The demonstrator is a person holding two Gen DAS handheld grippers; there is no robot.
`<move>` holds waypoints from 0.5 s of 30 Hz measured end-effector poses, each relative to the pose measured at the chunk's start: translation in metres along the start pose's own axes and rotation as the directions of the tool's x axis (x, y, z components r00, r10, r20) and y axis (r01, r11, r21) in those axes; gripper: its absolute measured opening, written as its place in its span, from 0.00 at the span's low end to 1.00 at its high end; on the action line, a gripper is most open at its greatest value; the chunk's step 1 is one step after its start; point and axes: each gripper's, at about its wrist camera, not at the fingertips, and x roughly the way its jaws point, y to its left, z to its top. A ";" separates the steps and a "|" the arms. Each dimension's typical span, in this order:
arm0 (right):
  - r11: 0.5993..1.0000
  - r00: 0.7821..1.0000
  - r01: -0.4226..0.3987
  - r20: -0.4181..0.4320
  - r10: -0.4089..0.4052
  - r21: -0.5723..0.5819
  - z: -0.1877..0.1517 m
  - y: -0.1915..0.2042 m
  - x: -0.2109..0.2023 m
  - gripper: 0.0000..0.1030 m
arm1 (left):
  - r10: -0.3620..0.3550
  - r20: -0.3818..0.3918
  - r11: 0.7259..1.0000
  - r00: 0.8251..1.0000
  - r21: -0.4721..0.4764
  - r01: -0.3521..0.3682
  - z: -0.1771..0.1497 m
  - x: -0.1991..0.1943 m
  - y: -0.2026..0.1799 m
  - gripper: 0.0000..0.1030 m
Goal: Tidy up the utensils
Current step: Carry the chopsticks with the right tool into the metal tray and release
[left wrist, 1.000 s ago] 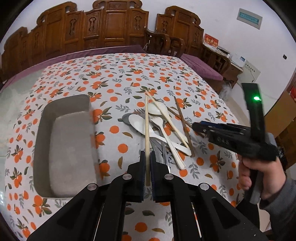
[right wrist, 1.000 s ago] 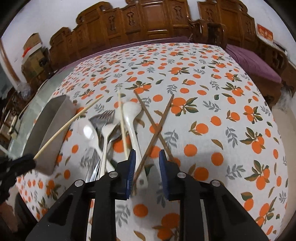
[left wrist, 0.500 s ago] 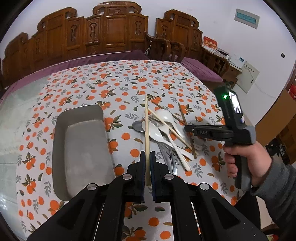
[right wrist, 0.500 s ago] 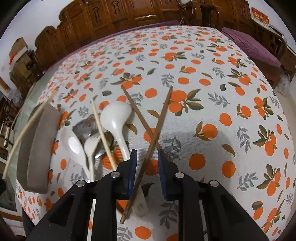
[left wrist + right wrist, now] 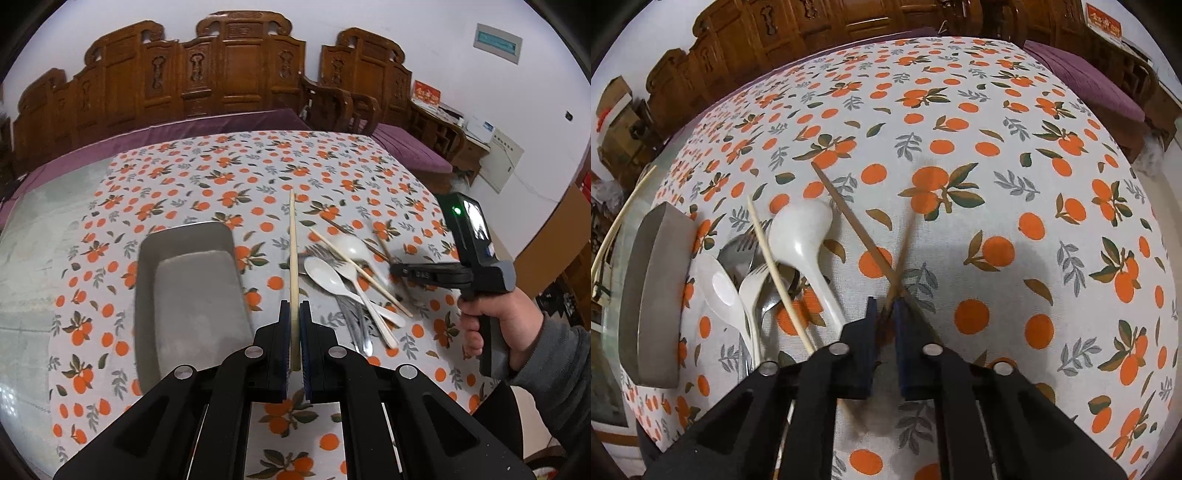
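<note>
My left gripper (image 5: 294,312) is shut on a pale bamboo chopstick (image 5: 293,251) and holds it above the table, between the grey metal tray (image 5: 195,295) and the utensil pile. That pile holds white spoons (image 5: 325,275), metal forks and a second pale chopstick (image 5: 779,280). Two brown chopsticks (image 5: 849,218) lie crossed to the right of it. My right gripper (image 5: 885,306) is down at their crossing. Its jaws are closing, and the pads press on the brown chopstick (image 5: 908,236) that leans up and right. The other one runs under the right finger.
The tray (image 5: 653,295) stands at the left of the orange-print tablecloth (image 5: 997,155). A hand (image 5: 495,325) in a grey sleeve holds the right gripper (image 5: 395,268). Carved wooden chairs (image 5: 236,74) and purple cushions line the far table edge.
The left gripper has risen and drawn back with its pale chopstick. The right gripper has sunk onto the crossed brown chopsticks, and its jaws have closed from a wide gap onto one.
</note>
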 end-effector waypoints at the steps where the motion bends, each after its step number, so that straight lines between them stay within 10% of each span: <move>1: 1.000 1.000 0.000 0.001 0.000 -0.003 0.000 0.000 -0.001 0.06 | 0.005 0.003 1.000 1.000 -0.003 -0.005 0.000 -0.002 0.003 0.04; 15: 0.991 0.989 -0.072 0.118 0.086 -0.115 -0.005 0.044 -0.067 0.06 | 0.113 -0.019 0.990 0.993 -0.080 -0.114 -0.014 -0.001 0.065 0.04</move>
